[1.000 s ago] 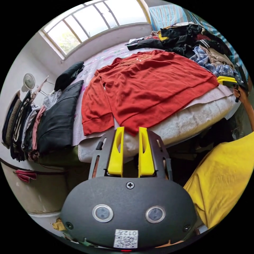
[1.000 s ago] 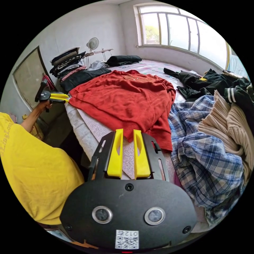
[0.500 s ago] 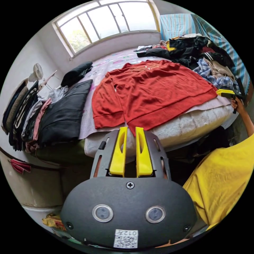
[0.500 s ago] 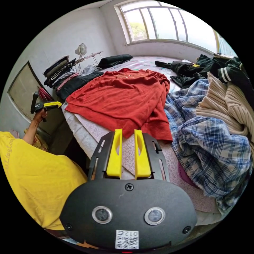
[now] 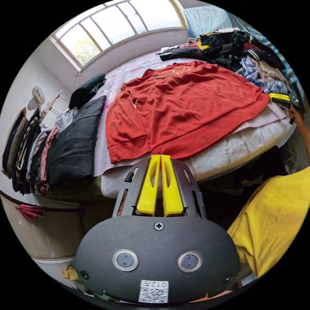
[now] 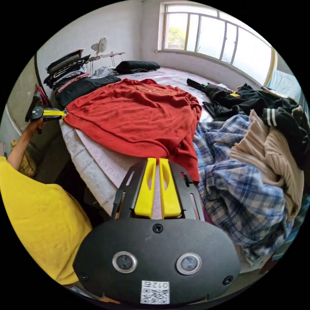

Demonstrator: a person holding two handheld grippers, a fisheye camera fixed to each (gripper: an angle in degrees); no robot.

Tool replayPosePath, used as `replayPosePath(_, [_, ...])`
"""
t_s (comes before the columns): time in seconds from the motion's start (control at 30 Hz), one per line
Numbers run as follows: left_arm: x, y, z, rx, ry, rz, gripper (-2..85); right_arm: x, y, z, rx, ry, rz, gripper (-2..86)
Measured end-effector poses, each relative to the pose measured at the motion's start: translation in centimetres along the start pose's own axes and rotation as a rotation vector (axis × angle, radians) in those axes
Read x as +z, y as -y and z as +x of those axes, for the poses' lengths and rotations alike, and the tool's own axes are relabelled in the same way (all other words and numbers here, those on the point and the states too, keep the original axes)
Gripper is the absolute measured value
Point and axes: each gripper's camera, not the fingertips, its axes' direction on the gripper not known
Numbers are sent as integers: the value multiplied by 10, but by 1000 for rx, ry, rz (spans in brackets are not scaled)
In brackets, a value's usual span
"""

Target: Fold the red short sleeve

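Two nearly closed grippers: left gripper (image 5: 160, 157), right gripper (image 6: 156, 160), at red short sleeve (image 5: 190, 106) hem, plaid shirt (image 6: 235, 190) beside.

Bed (image 5: 226, 151) w/ pale patterned sheet, white mattress edge showing at the near side. Red shirt (image 5: 187, 109) spread flat across the middle, hem along the near edge, one sleeve out toward the black pile side. Beside that sleeve: folded black garment (image 5: 72, 142), grey cloth just behind it, another black bundle (image 5: 85, 90) further back nr the window. Other side of shirt: heap of loose clothes — blue plaid shirt (image 6: 232, 190) touching the red one, beige ribbed knit (image 6: 274, 155) on top of it, black items (image 6: 239, 100) behind. Sheet bare nr the window (image 6: 180, 76).
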Motion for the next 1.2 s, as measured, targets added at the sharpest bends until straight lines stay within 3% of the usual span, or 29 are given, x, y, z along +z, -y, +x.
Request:
replayPosePath(0.13, [-52,-4,-61,-132,-133,121,-1,-52,34,13,-56,-15,50,16])
replayPosePath(0.2, [-64,-9,-73,-125,-171,116,-1,-73,50,14,-110,31,-14,14])
replayPosePath(0.4, [-21,-32,-65,-67,-200,-67,-2,-13,36,4,-129,116,-238,15])
replayPosePath(0.53, [3,-47,-65,-99,-129,-181,-2,14,23,-2,-97,129,-281,22])
replayPosePath(0.8, [-32,-47,-64,-187,-186,29,-2,18,11,-1,-45,165,-306,60])
replayPosePath(0.97, [-44,7,-5,-37,-196,132,-1,-8,12,37,159,127,-148,64])
replayPosePath(1.2, [-8,80,58,92,-261,81,-1,9,38,55,314,104,-79,82])
